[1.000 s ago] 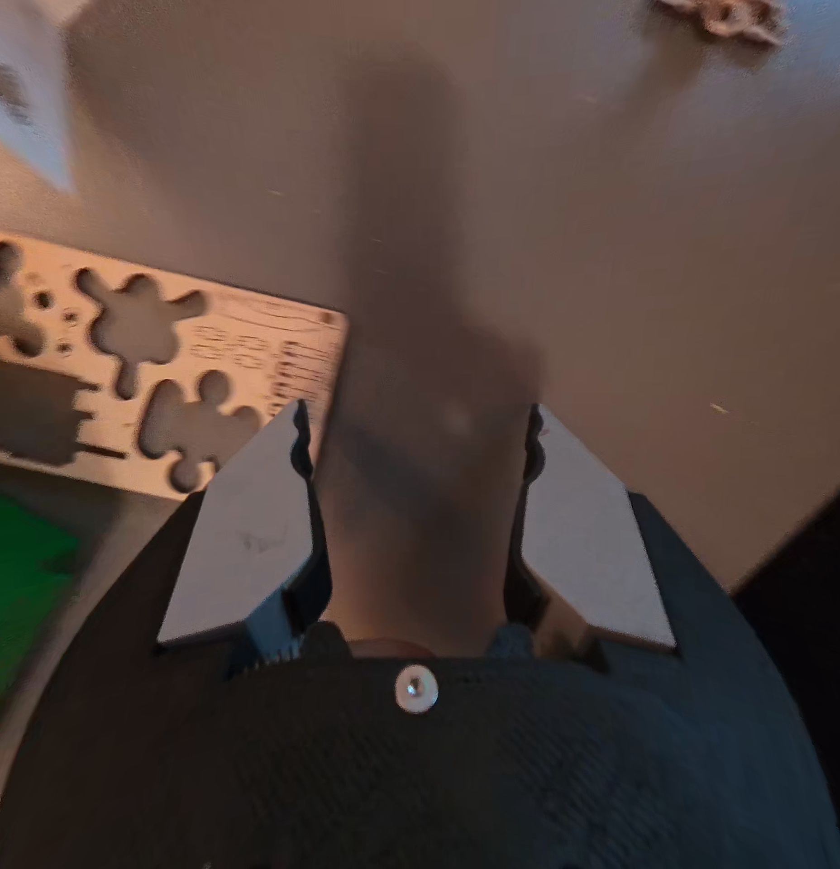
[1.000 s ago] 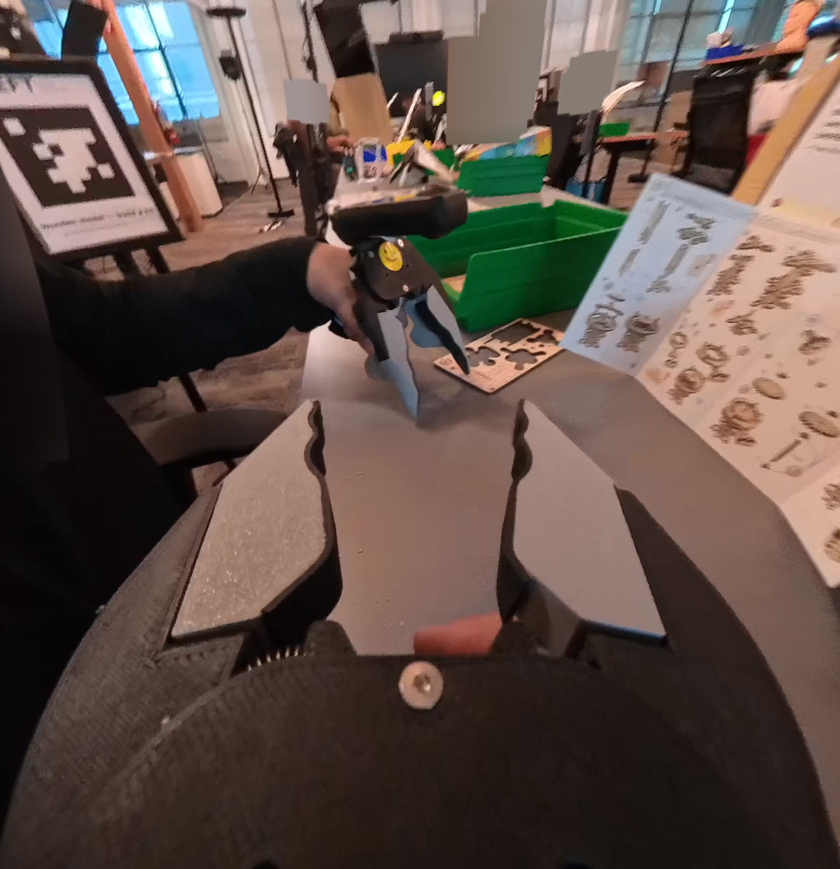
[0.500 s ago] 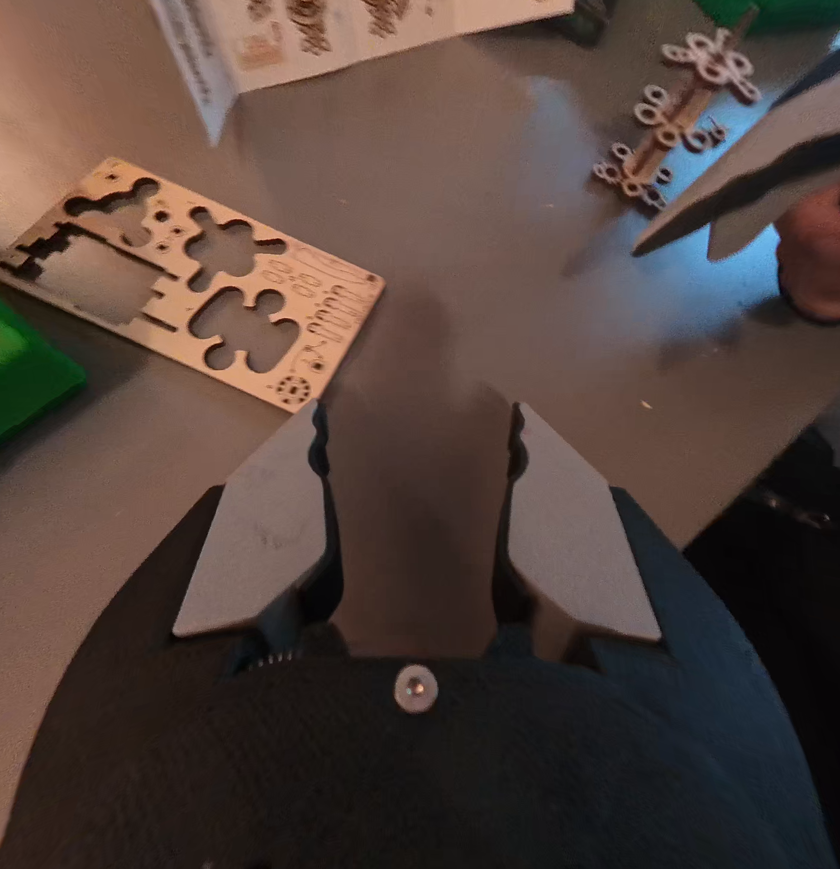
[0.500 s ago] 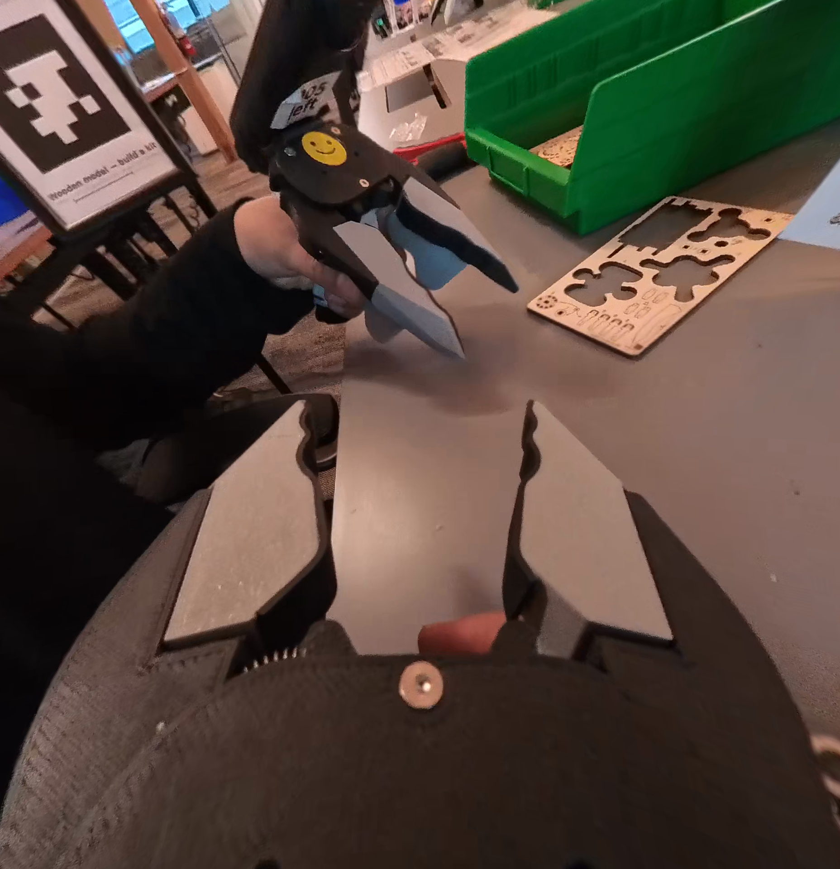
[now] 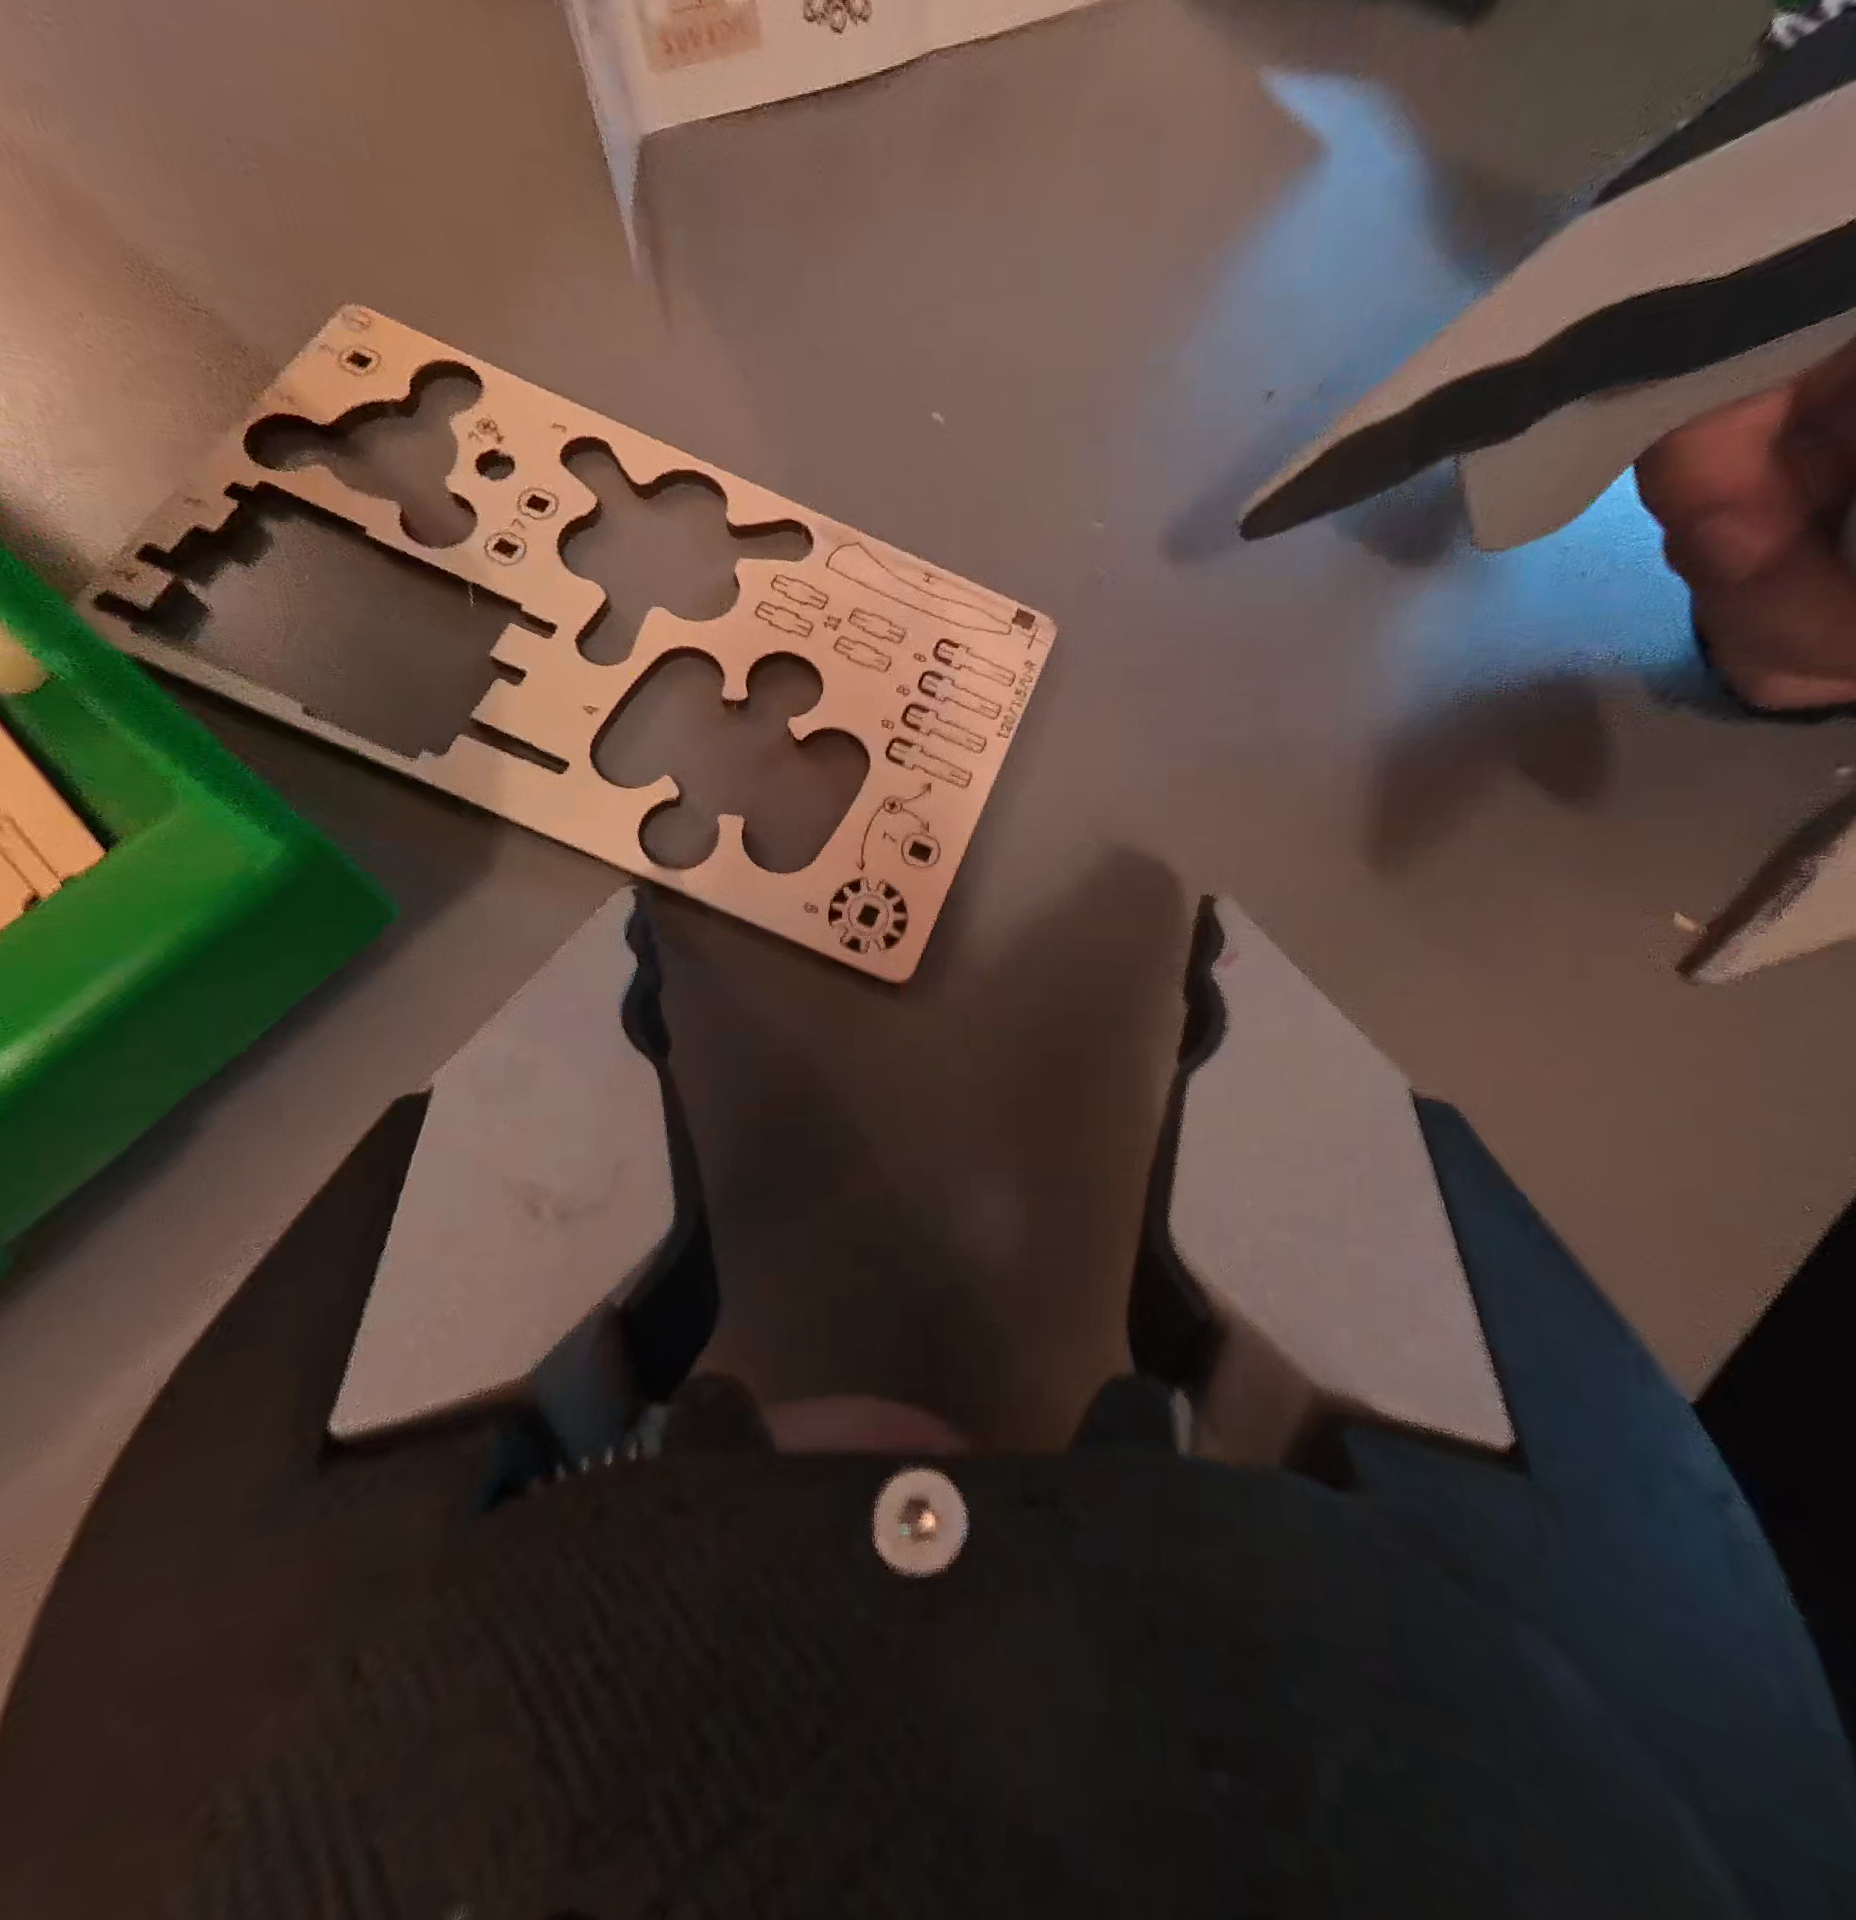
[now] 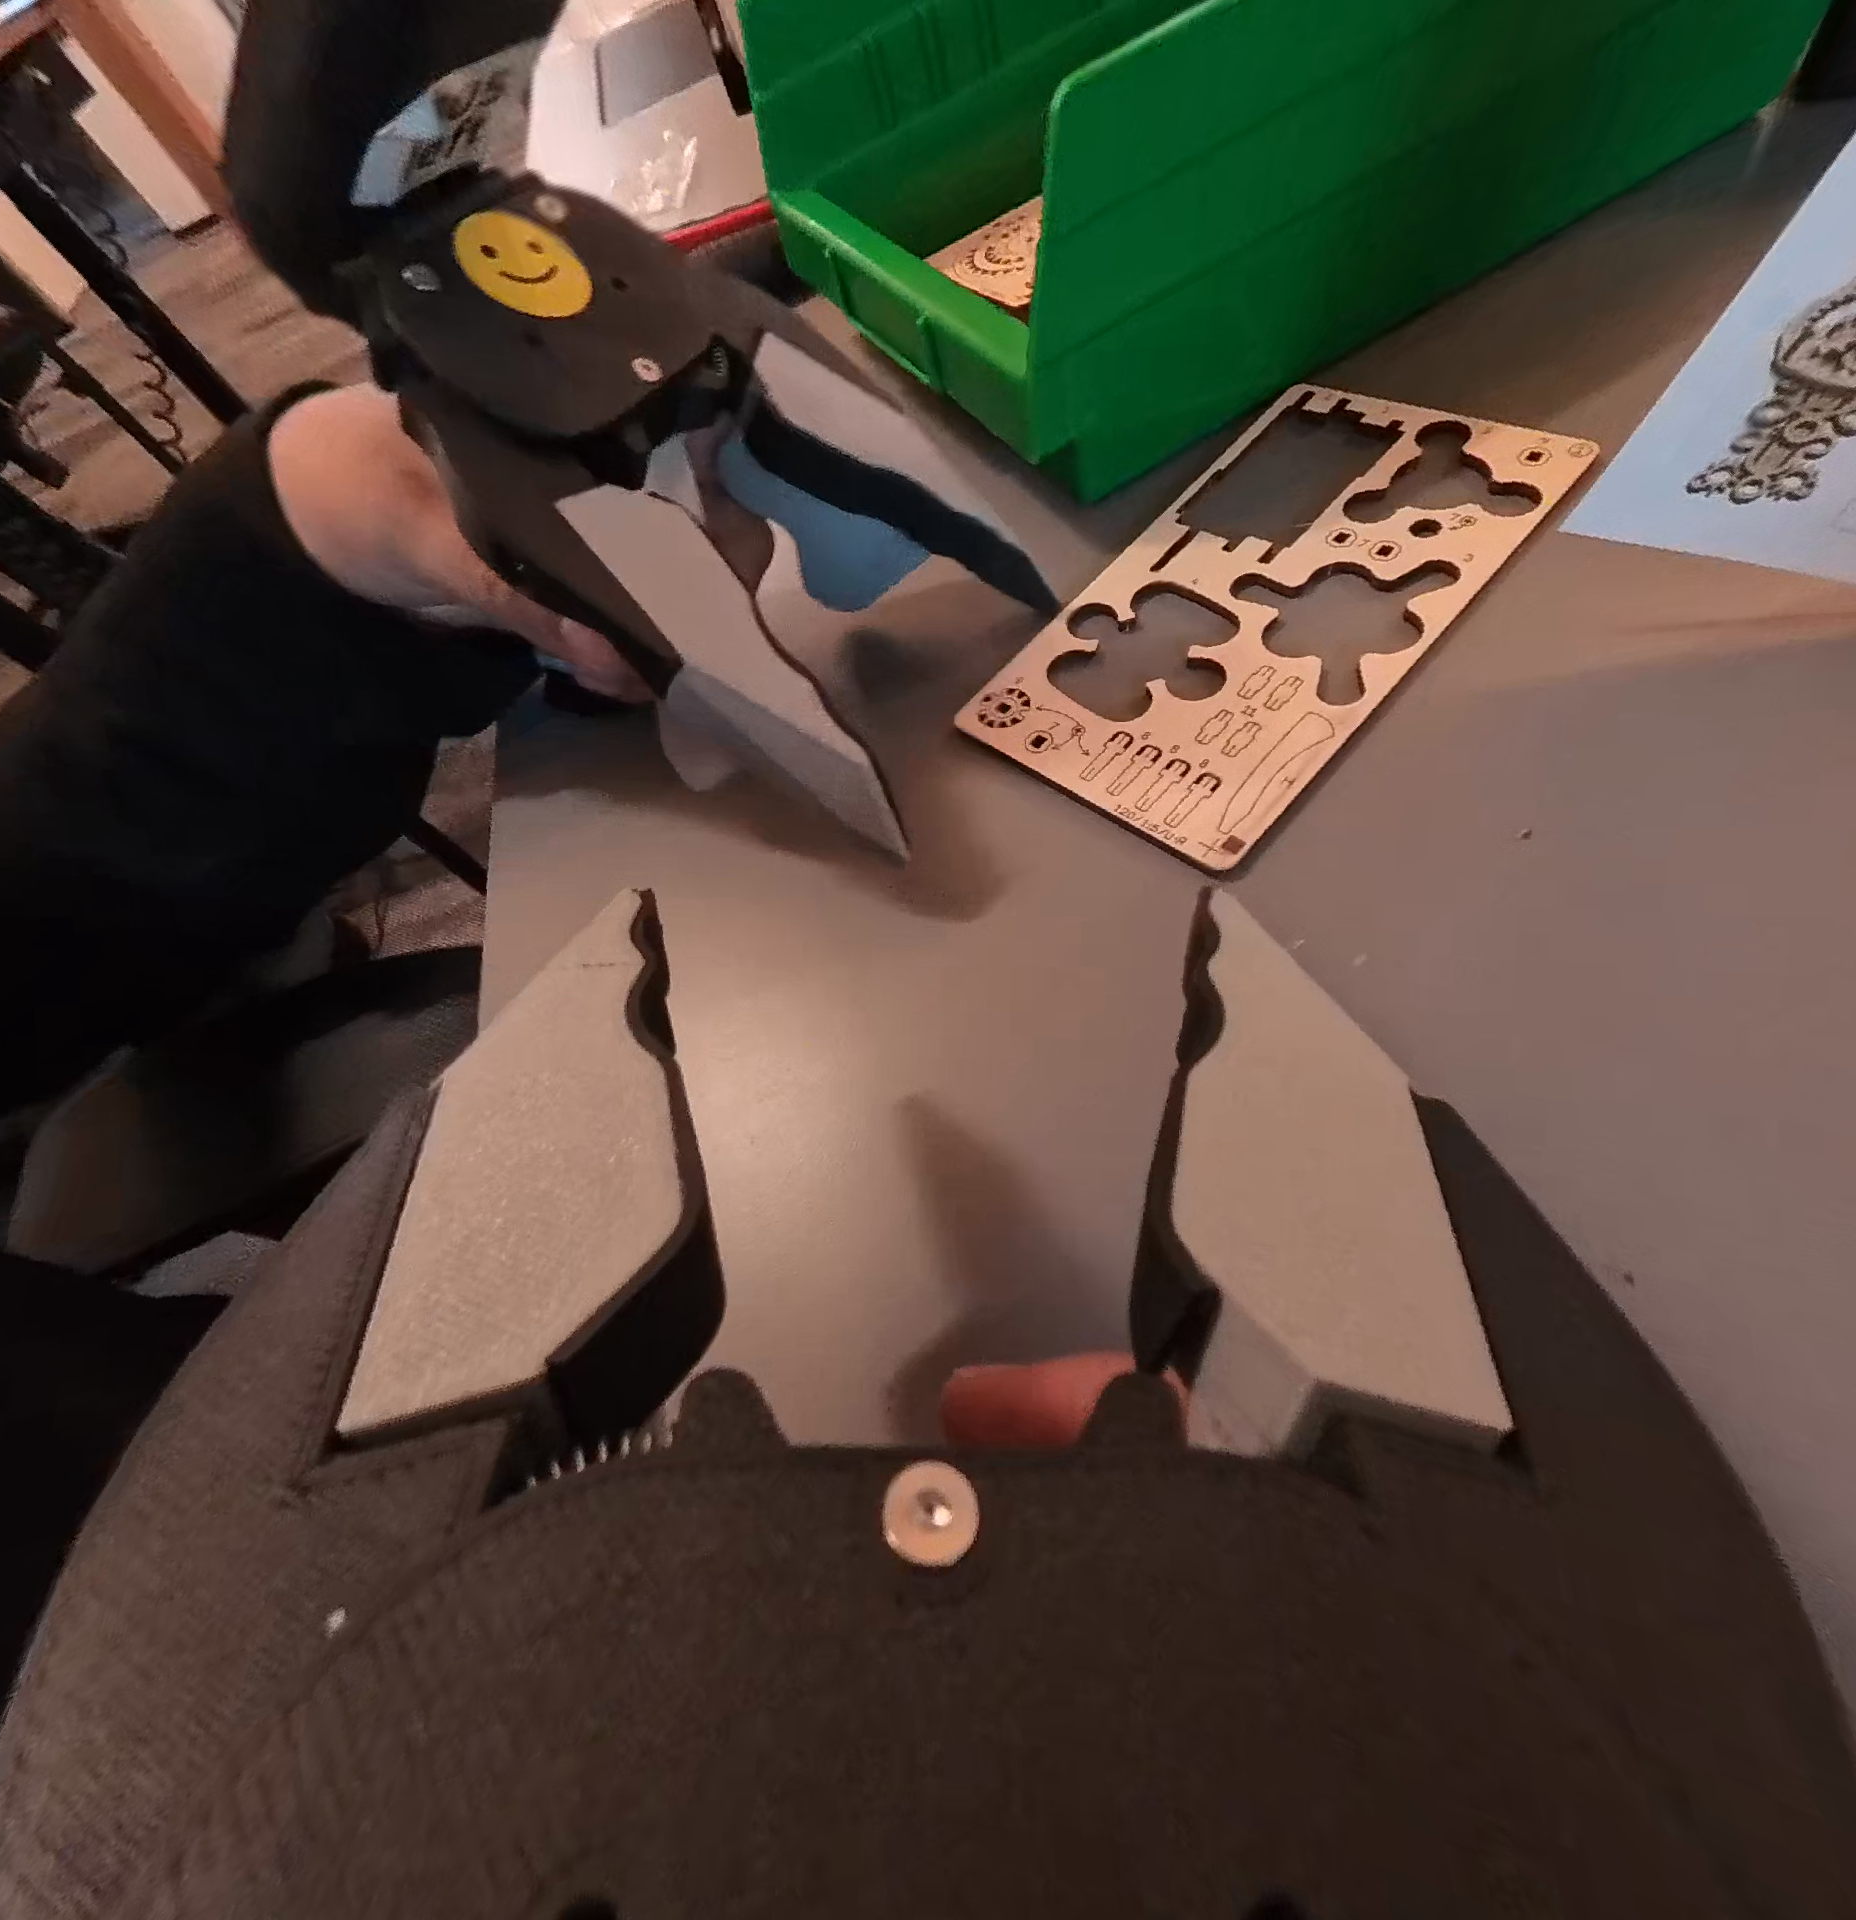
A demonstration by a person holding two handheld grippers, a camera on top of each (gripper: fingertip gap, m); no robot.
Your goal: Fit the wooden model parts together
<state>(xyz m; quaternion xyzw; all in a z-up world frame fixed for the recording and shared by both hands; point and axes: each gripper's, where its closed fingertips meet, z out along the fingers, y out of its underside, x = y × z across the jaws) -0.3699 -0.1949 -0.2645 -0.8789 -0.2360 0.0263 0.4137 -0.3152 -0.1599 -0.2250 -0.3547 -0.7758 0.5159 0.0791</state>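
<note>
A flat wooden parts sheet [image 5: 695, 665] with several cut-out holes and small uncut pieces lies on the grey table [image 5: 1059, 364]. It also shows in the right wrist view [image 6: 1308, 634]. My left gripper [image 5: 919, 935] is open and empty, just above the table at the sheet's near corner. My right gripper [image 6: 924, 914] is open and empty over bare table, short of the sheet. Each gripper shows in the other's view: the right one's fingers [image 5: 1589, 343] at the upper right, the left one's fingers [image 6: 758, 717] beside the sheet.
A green bin [image 6: 1267, 229] stands behind the sheet, holding another wooden sheet [image 6: 997, 260]; its corner is at the left of the left wrist view [image 5: 145, 914]. A printed instruction sheet [image 6: 1786, 343] lies at the right. The table edge [image 6: 488, 831] is beside the left hand.
Both views have tilted down toward the table and closed in on the wooden sheet. The left gripper has come to the sheet's corner. Both grippers stay open.
</note>
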